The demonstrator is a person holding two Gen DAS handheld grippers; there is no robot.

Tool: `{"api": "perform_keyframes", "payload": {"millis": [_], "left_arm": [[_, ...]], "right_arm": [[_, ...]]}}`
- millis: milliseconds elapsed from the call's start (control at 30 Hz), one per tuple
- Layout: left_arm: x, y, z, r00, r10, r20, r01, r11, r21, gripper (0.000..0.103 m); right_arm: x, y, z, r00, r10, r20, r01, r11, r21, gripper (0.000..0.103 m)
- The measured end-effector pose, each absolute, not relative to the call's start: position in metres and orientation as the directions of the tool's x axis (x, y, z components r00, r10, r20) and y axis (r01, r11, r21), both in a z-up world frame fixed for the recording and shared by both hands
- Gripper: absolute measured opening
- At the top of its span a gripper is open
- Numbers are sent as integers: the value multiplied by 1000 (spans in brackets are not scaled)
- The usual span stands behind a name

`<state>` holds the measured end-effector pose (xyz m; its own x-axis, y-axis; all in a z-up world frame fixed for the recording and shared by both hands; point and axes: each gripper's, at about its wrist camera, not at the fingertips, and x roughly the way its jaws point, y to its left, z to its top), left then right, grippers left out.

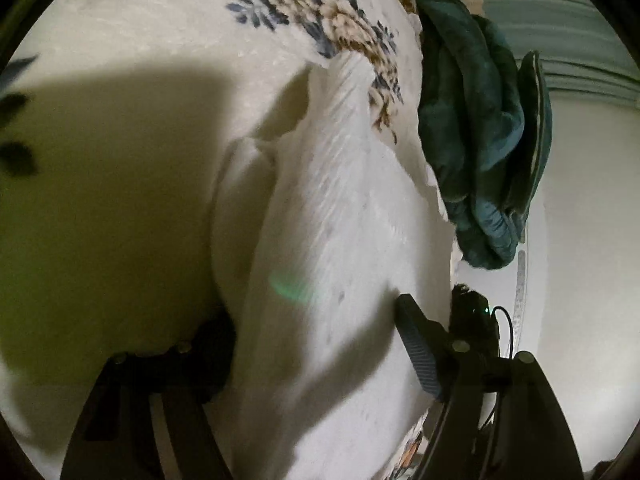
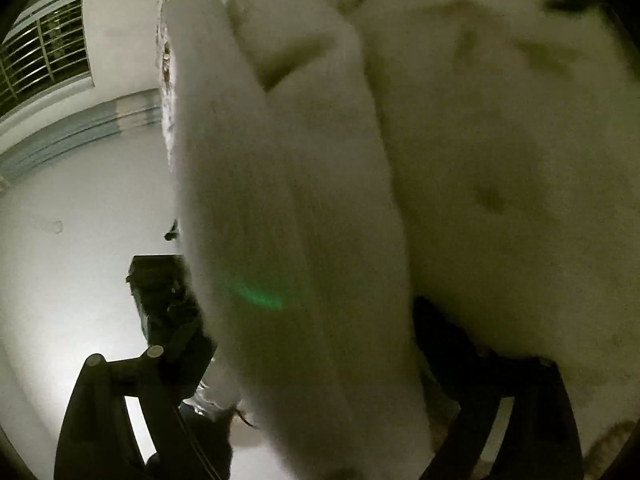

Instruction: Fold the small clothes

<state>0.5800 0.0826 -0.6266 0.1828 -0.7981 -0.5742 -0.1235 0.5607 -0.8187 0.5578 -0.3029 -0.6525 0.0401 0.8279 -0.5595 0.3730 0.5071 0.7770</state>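
Main risk: the white ribbed knit garment [image 1: 340,216] slips or bunches. It lies draped over the cream plush bedspread with blue-brown flower print [image 1: 132,52] and runs down between the fingers of the left gripper [image 1: 320,344]. Those fingers stand wide apart around the cloth, so by my read nothing is clamped there; a pull now would drag only one layer and skew the fold line

Right gripper [image 2: 316,344]: the same white cloth [image 2: 288,200] fills the gap between its fingers. Whether they pinch it or just straddle it, cannot tell (contact area is buried in fabric)

Second risk: the crumpled dark teal fleece cloth [image 1: 476,128] sits just beside the garment's far edge; a swung flap could land on it or snag it

Hard to read:
- both views motion-blurred, right one worse
- left gripper's left finger [image 1: 208,344] is in deep shadow behind the cloth
- garment type, hems and sleeves not identifiable
- garment's lower end cut off at frame bottom
- green lens flare on the cloth in both views, not a real mark
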Motion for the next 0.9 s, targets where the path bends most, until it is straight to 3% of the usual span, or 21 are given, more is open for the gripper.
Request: {"api": "perform_keyframes", "payload": {"millis": [33, 67, 100, 133, 200, 333, 600, 900], "left_arm": [[580, 80, -624, 191, -797, -573, -113, 562, -819, 71], [579, 76, -621, 200, -790, -580, -94, 574, -814, 62], [578, 71, -613, 204, -779, -593, -64, 594, -802, 34], [576, 74, -608, 217, -771, -598, -53, 603, -796, 33], [573, 78, -598, 242, -762, -601, -54, 608, -792, 28], [566, 87, -574, 268, -736, -622, -52, 634, -772, 26], [581, 137, -507, 351, -708, -613, -20, 649, -761, 26], [683, 215, -479, 418, -659, -625, 56, 706, -706, 27]], "right_arm": [[560, -299, -653, 35, 829, -558, 373, 507, 777, 94], [562, -295, -652, 32, 824, -565, 368, 516, 774, 93], [563, -292, -649, 34, 814, -580, 353, 533, 769, 84], [563, -288, -647, 28, 796, -605, 335, 563, 755, 64], [560, -283, -640, 38, 789, -614, 319, 572, 755, 54], [552, -271, -612, 66, 760, -647, 286, 607, 742, 48], [574, -211, -542, 110, 774, -624, 182, 602, 778, 47], [683, -119, -521, 176, 765, -620, 85, 616, 784, 47]]}}
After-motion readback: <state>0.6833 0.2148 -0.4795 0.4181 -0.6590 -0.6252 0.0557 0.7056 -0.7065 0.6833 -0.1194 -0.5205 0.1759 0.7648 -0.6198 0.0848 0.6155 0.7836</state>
